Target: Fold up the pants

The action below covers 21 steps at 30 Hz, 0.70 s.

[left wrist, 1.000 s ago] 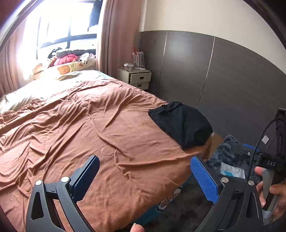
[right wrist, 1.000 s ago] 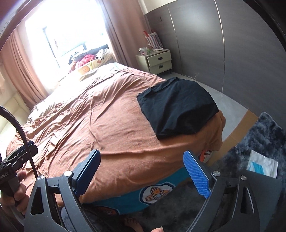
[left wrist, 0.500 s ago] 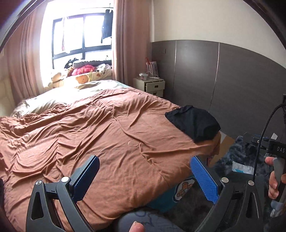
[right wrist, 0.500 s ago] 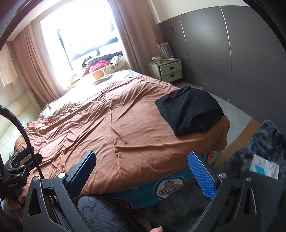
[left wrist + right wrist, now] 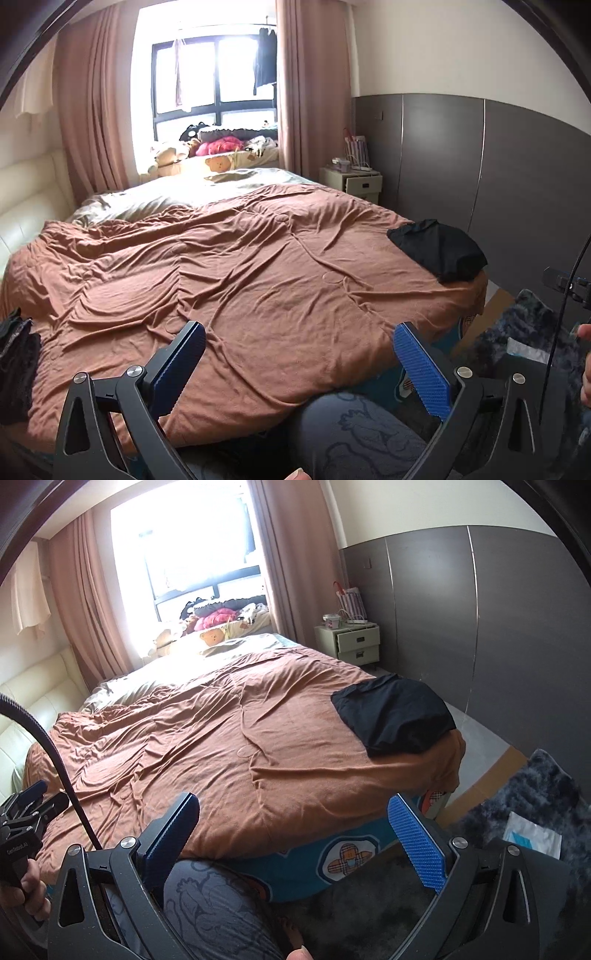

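Folded black pants (image 5: 439, 249) (image 5: 393, 714) lie flat on the right front corner of the bed, on the brown duvet (image 5: 240, 280) (image 5: 207, 746). My left gripper (image 5: 301, 354) is open and empty, held off the bed's front edge, well left of and back from the pants. My right gripper (image 5: 293, 829) is also open and empty, above the bed's foot, with the pants ahead to its right. More dark clothing (image 5: 16, 365) sits at the bed's left edge in the left wrist view.
A person's patterned grey knee (image 5: 354, 432) (image 5: 210, 908) is below both grippers. A dark shaggy rug (image 5: 535, 801) with a white packet (image 5: 532, 834) lies right of the bed. A nightstand (image 5: 356, 644), grey wall panels and a window with curtains stand behind.
Both grippers have pulled back and tilted up from the bed, so the pants look smaller and farther right. The knee and the dark clothing at left came into view.
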Motion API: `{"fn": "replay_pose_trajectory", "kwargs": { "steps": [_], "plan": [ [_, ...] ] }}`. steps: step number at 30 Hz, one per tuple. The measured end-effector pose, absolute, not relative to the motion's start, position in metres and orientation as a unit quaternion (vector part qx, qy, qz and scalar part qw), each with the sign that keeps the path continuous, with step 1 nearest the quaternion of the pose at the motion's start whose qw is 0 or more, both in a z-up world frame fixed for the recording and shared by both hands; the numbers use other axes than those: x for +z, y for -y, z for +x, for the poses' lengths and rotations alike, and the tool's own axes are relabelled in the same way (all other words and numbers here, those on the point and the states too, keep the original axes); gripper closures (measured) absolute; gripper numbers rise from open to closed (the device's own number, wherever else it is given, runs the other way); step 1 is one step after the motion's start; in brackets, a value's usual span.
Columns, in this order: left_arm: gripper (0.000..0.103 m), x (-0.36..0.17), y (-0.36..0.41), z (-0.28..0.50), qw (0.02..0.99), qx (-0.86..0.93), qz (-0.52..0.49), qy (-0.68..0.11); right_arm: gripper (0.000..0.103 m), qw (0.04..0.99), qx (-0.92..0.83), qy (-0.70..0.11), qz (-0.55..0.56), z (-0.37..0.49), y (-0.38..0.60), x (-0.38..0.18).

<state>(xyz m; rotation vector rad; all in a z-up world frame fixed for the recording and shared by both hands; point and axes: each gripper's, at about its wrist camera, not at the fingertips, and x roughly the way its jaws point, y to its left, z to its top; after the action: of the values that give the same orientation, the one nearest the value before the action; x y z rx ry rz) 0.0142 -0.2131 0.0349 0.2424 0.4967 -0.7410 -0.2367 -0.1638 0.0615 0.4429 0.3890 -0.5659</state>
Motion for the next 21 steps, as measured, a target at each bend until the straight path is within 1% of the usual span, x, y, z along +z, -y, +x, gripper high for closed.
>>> {"fn": "replay_pose_trajectory", "kwargs": {
  "steps": [7, 13, 21],
  "plan": [
    [0.0, 0.025, 0.175, 0.009, 0.902, -0.338, 0.11, -0.244, 0.0, 0.924, -0.268, -0.177, 0.206, -0.241, 0.135, 0.052],
    [0.0, 0.021, 0.152, 0.004, 0.906, -0.329, 0.111, -0.24, 0.0, 0.919, -0.262, -0.191, 0.223, -0.236, 0.112, 0.037],
    [0.0, 0.018, 0.123, -0.002, 0.91, -0.321, 0.101, -0.242, 0.0, 0.915, -0.277, -0.196, 0.219, -0.228, 0.085, 0.03]
  ]
}}
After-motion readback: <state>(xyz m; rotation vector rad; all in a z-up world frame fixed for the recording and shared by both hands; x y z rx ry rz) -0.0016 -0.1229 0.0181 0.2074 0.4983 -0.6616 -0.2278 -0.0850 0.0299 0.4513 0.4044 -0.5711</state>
